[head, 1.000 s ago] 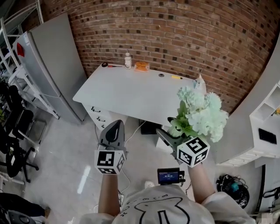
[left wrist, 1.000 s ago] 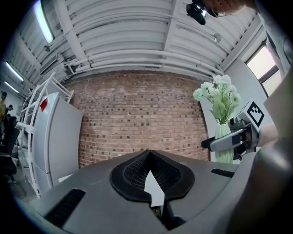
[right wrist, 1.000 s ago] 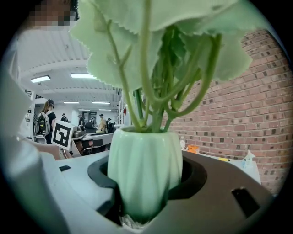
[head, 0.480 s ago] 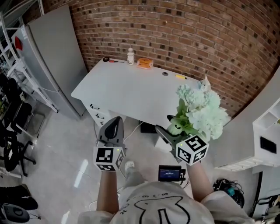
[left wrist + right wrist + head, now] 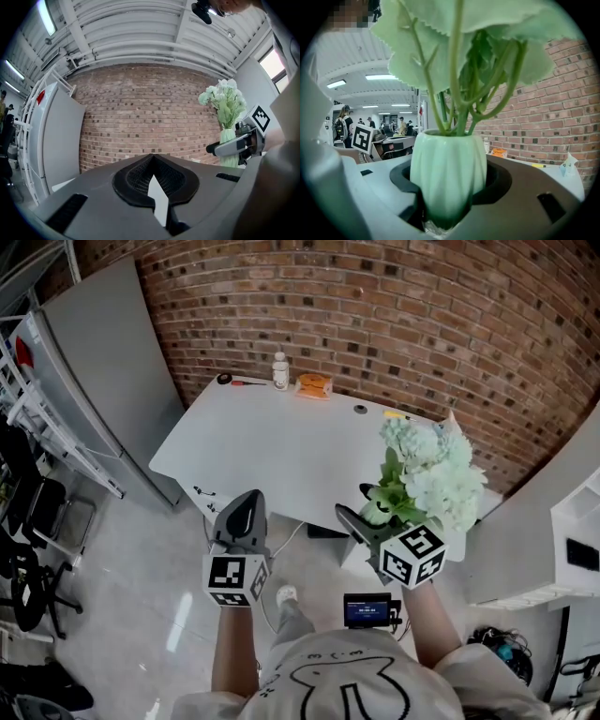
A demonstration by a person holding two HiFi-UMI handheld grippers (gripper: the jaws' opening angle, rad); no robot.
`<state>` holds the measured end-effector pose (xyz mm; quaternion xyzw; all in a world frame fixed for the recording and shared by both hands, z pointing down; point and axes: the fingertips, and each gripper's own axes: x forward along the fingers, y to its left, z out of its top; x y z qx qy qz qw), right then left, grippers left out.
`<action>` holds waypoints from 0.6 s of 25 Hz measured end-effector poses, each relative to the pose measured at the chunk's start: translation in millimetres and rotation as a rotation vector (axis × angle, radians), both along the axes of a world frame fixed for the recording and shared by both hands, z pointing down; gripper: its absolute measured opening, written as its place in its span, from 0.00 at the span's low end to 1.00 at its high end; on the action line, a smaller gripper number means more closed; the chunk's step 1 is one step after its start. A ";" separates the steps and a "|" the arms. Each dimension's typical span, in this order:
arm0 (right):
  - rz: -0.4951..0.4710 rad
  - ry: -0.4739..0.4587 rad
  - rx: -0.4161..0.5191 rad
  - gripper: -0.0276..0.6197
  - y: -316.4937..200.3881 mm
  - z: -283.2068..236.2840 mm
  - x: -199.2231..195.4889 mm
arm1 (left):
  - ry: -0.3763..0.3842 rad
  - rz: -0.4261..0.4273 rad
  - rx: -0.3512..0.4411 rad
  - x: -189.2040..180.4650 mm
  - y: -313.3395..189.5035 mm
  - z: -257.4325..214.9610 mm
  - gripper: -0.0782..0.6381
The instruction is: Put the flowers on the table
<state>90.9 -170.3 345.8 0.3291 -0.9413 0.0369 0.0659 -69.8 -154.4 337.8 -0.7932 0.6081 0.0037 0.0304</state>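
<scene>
A pale green vase [image 5: 447, 176] with mint-white flowers [image 5: 429, 470] is held upright in the air, short of the white table [image 5: 272, 451]. My right gripper [image 5: 364, 521] is shut on the vase, its jaws hugging the ribbed body on both sides. The vase [image 5: 228, 147] and flowers [image 5: 224, 96] show at the right of the left gripper view too. My left gripper [image 5: 241, 514] hangs beside it to the left, shut, with nothing in its jaws. Both grippers are over the floor in front of the table's near edge.
On the table's far edge by the brick wall stand a small white bottle [image 5: 279, 371], an orange object [image 5: 313, 384], a red-handled tool [image 5: 239, 381] and a yellow pen [image 5: 394, 414]. A grey cabinet [image 5: 103, 371] stands left. White shelving [image 5: 577, 540] is at right.
The person has stepped closer to the table, so the table sits nearer in the head view. Both grippers keep their hold and spacing; the vase stays upright in the right gripper.
</scene>
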 end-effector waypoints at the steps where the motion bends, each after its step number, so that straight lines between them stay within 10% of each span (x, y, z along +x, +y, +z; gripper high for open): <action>1: 0.002 -0.001 -0.003 0.46 -9.1 1.4 -5.3 | 0.000 0.004 -0.002 -4.8 -8.8 1.0 0.12; 15: 0.033 0.012 -0.015 0.46 -131.0 9.7 -88.9 | 0.022 0.044 -0.045 -89.4 -133.6 13.8 0.12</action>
